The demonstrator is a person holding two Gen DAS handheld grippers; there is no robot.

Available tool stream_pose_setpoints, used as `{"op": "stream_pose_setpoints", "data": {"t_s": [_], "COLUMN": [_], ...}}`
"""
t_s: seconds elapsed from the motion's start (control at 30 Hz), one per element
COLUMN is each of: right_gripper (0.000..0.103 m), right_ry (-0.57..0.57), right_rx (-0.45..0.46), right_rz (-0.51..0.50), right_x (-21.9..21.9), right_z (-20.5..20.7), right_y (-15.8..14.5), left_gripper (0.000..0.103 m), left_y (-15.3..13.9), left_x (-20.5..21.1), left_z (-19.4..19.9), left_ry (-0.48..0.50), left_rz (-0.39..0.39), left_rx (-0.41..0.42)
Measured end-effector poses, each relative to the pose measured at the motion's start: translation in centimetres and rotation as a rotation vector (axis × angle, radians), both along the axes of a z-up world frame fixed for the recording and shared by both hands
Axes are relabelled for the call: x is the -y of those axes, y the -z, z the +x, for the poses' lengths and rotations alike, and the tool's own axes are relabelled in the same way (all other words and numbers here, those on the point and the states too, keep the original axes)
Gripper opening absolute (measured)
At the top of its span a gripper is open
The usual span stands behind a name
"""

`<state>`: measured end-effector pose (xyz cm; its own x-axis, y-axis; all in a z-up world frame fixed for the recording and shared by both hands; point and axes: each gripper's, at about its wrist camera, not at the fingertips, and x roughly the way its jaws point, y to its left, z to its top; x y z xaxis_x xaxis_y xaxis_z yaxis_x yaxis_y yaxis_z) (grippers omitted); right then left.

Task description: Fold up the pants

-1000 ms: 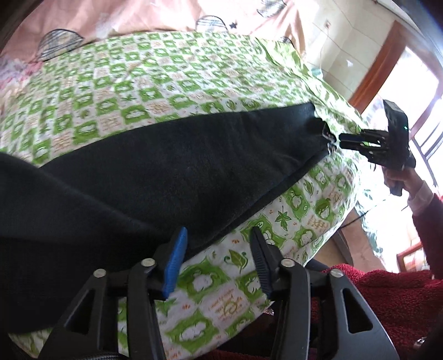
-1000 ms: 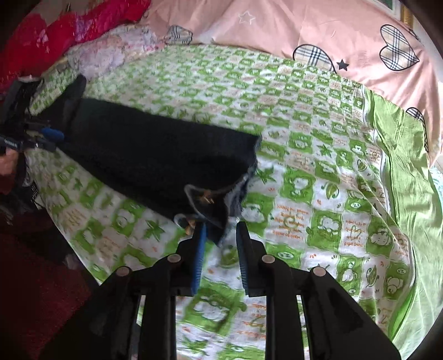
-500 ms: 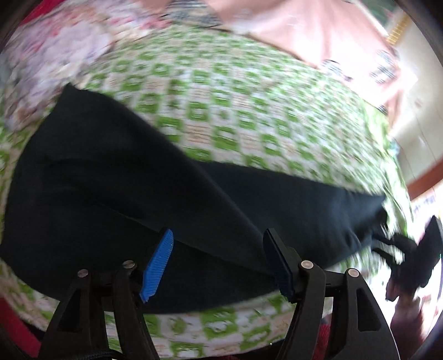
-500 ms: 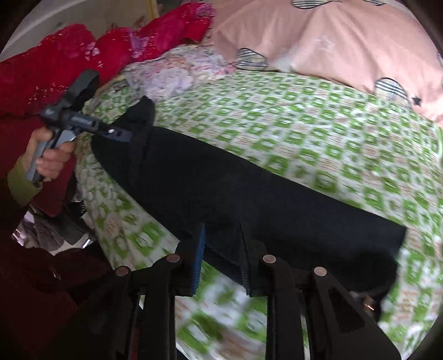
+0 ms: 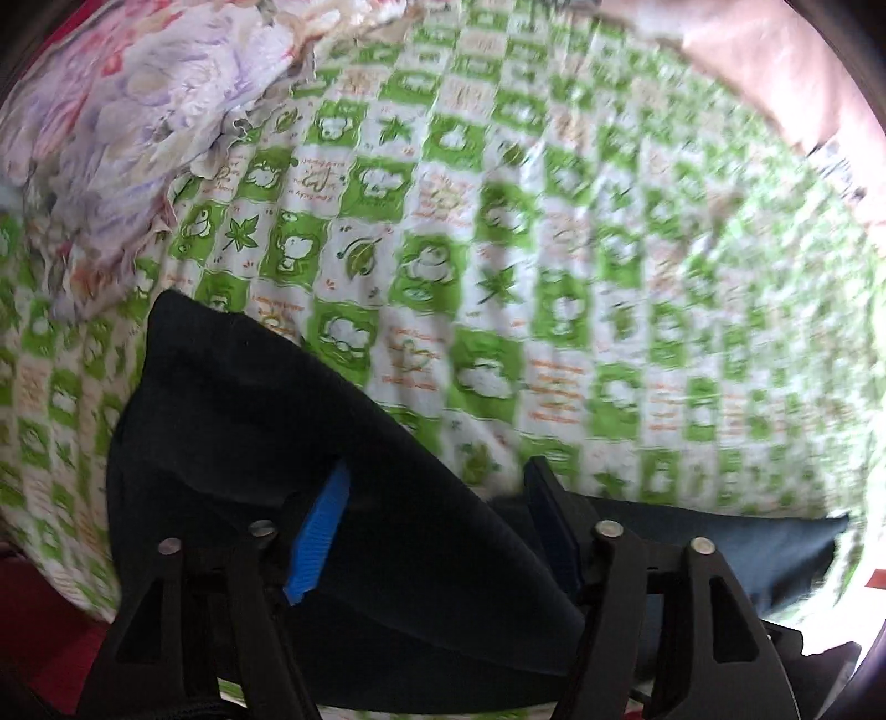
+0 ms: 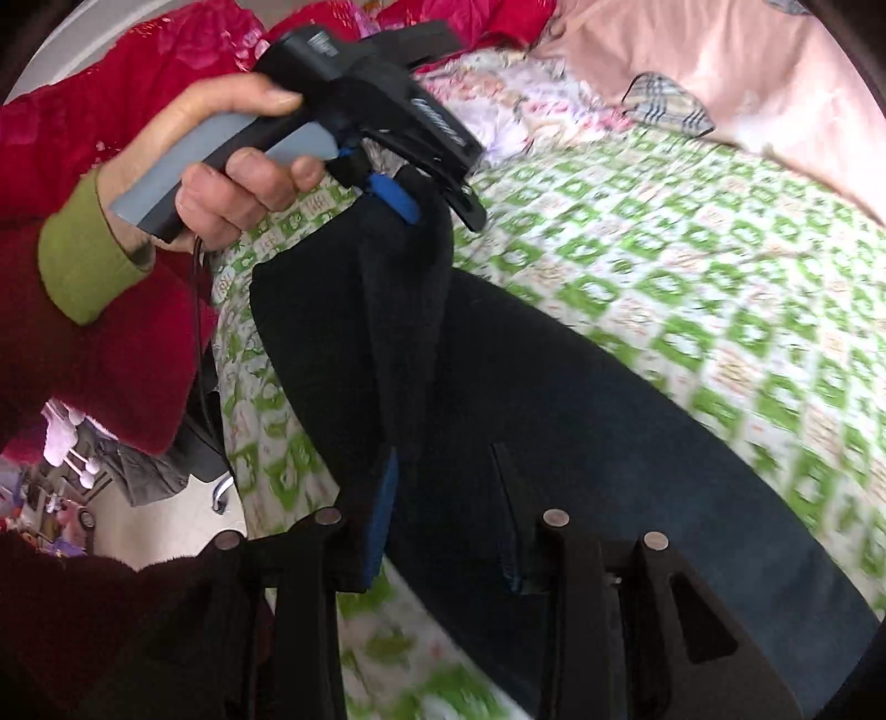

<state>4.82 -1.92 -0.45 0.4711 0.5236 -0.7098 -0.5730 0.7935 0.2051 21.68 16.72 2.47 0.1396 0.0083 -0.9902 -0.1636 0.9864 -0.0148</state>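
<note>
Pants drape over both grippers — grips hidden.

Pants on bedsheet — quilt behind, apparently touching; pillow far side.

Bedding and room clutter around a made-up bed

A green-and-white checked bedsheet printed with leaves and small cartoon figures covers the bed, and it also shows in the right wrist view. At its far edge lies a pink quilt with a plaid heart patch; the same pink cloth sits at the upper right of the left wrist view. A crumpled floral cloth in lilac and white rests on the sheet at the upper left, seen again as a pale flowered heap just beside the pink quilt. Red patterned fabric lies behind it. Blurred household clutter fills the floor area below the bed's edge.
</note>
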Motion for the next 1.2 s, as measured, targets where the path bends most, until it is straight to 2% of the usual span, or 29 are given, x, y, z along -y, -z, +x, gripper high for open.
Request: {"op": "stream_pose_setpoints", "data": {"t_s": [0.03,0.1,0.17,0.2,0.23,0.27,0.43,0.53,0.67,0.77,0.87,1.0,1.2], "right_gripper": [0.035,0.035,0.034,0.026,0.019,0.008,0.006,0.006,0.006,0.006,0.006,0.006,0.006], "right_ry": [-0.007,-0.01,-0.018,-0.023,-0.037,-0.042,-0.055,-0.065,-0.09,-0.114,-0.122,-0.116,-0.117], "right_rx": [-0.007,-0.018,-0.031,-0.035,-0.036,-0.031,0.057,0.093,0.161,0.198,0.202,0.187,0.162], "right_rz": [0.004,0.005,0.008,0.009,0.01,0.009,0.006,-0.013,-0.1,-0.177,-0.223,-0.234,-0.253], "right_x": [-0.4,-1.0,-1.4,-1.5,-1.7,-1.7,-2.0,-2.4,-3.5,-4.8,-5.4,-5.4,-5.8], "right_z": [0.4,1.0,1.3,1.5,1.5,1.4,-0.4,-1.5,-3.0,-4.0,-4.1,-4.0,-3.8], "right_y": [0.3,0.8,1.1,1.3,1.3,1.2,-1.0,-1.9,-2.4,-2.3,-1.9,-1.4,-0.7], "left_gripper": [0.051,0.016,0.013,0.009,0.008,0.006,0.004,0.004,0.004,0.004,0.004,0.004,0.005], "left_y": [0.5,1.2,0.7,0.5,0.1,-0.5,-3.6,-5.0,-4.7,-4.3,-2.6,-0.8,1.4], "left_x": [0.1,-0.2,-1.0,-1.2,-1.6,-2.1,-4.4,-5.5,-6.7,-7.2,-7.9,-8.9,-9.5], "left_z": [0.1,0.2,-0.5,-1.1,-1.9,-2.8,-9.1,-13.4,-17.9,-20.0,-21.4,-22.9,-24.2], "left_ry": [0.012,0.02,0.016,0.016,0.012,0.005,-0.037,-0.087,-0.173,-0.225,-0.255,-0.288,-0.304], "left_rz": [0.022,0.027,-0.002,-0.002,-0.008,-0.022,-0.084,-0.15,-0.216,-0.244,-0.271,-0.328,-0.347], "left_rx": [-0.018,-0.034,0.013,0.033,0.057,0.089,0.29,0.425,0.515,0.55,0.569,0.579,0.549]}}
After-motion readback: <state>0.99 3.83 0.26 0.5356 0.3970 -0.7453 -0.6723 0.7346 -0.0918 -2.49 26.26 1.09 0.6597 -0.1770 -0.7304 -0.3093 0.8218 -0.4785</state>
